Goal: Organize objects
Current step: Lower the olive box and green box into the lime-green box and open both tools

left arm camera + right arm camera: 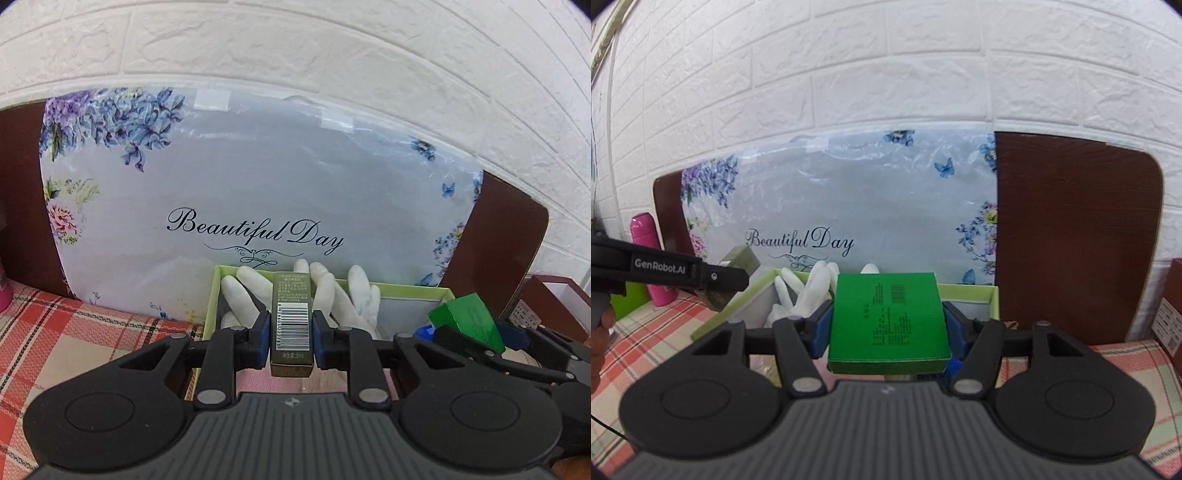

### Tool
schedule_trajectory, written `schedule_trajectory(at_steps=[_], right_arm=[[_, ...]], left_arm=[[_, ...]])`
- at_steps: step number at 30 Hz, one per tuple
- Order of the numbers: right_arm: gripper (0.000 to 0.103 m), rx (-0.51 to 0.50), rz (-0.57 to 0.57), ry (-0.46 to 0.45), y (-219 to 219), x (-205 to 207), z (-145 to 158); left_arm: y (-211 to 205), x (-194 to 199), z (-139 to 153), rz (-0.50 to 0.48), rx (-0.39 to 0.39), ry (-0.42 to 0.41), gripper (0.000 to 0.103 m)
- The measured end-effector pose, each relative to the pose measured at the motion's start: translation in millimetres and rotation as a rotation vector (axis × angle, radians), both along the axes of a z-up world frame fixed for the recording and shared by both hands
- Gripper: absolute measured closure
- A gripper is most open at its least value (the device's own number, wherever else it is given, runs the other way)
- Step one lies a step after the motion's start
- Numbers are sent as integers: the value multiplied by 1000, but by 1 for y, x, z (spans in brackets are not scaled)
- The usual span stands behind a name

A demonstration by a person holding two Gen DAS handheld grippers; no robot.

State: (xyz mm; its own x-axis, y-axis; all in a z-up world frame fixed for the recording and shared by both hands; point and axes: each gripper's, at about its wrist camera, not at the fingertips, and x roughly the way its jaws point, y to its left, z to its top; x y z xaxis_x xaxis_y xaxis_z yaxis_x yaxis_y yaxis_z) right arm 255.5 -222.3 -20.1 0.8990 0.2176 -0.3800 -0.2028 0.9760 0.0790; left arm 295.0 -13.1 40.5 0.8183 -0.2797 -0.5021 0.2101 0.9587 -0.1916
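Left gripper (291,330): clamped on narrow olive carton (291,317), barcode up. Right gripper (888,325): clamped on flat green box (888,321). Both held just before open pale-green tray (212,295) containing white gloves (347,295); floral board (258,177) behind.

The open tray (413,290) ahead is half taken by white gloves (343,295) at its left; its right part lies bare. Just behind it a floral board (258,177) leans on the wall, blocking passage beyond. A brown box (1174,306) flanks the right, a pink bottle (646,240) the left; checked worktop (74,332) between is free.
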Motion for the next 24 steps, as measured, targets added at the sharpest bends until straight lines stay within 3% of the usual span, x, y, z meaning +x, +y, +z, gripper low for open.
schedule_trajectory(at_steps=[2, 3, 4, 5, 6, 12, 18, 24], right_arm=[[43, 8, 15, -3, 7, 13, -7], [41, 3, 26, -10, 11, 19, -13], [32, -18, 40, -11, 16, 25, -19], [23, -45, 48, -1, 20, 29, -25], [13, -67, 48, 6, 23, 31, -31], [9, -91, 26, 1, 18, 18, -47], [0, -6, 1, -38, 1, -5, -21], [0, 55, -8, -78, -13, -47, 7]], left_arm=[[-1, 10, -9, 5, 22, 18, 80], [-3, 15, -15, 26, 48, 24, 72], [-4, 19, -21, 52, 81, 39, 45], [-4, 20, -25, 61, 97, 48, 39], [-3, 18, -30, 36, 81, 44, 38], [1, 6, -32, 50, 67, 37, 36], [-4, -16, -11, 58, 69, 22, 35], [-13, -52, 12, 70, 90, 8, 33]])
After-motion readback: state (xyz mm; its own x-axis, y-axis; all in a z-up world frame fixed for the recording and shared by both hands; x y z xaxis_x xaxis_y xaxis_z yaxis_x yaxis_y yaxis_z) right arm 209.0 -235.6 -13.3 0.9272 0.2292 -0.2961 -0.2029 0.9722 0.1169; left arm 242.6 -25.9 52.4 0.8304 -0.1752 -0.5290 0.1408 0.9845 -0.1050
